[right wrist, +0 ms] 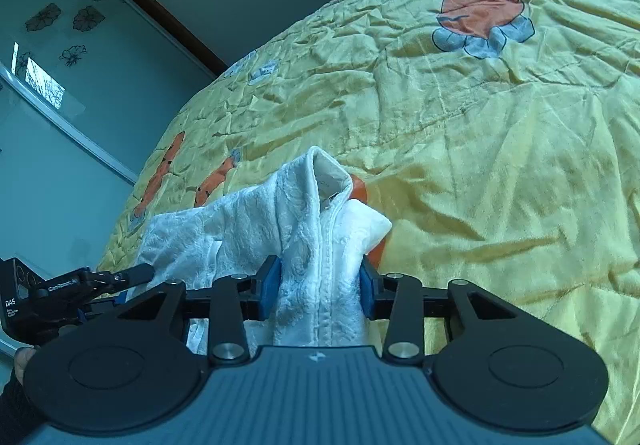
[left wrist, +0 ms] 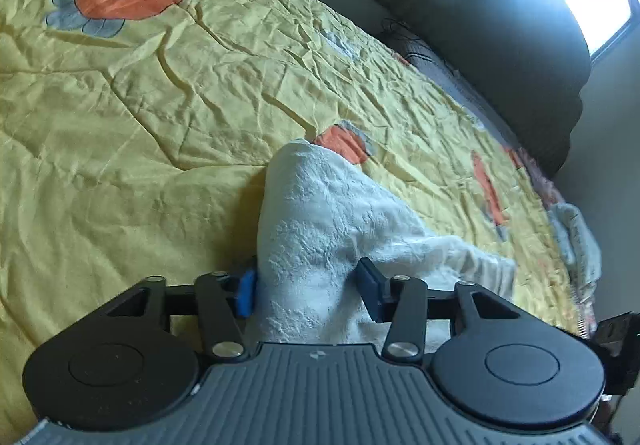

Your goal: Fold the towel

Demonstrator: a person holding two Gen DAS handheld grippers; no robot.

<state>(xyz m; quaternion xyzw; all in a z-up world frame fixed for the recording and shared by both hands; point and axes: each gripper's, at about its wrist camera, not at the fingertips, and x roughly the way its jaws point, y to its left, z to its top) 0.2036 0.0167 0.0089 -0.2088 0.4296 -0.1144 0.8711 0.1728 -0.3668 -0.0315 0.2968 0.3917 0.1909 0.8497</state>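
Jaws of both grippers around towel (right wrist: 320, 245)

Left gripper (left wrist: 306, 291) has both blue pads pressed against a bunch of white towel (left wrist: 320, 229), right gripper (right wrist: 320, 293) is likewise clamped on a hemmed fold of the same towel (right wrist: 312, 229), and the left unit appears low at the left edge of the right wrist view.
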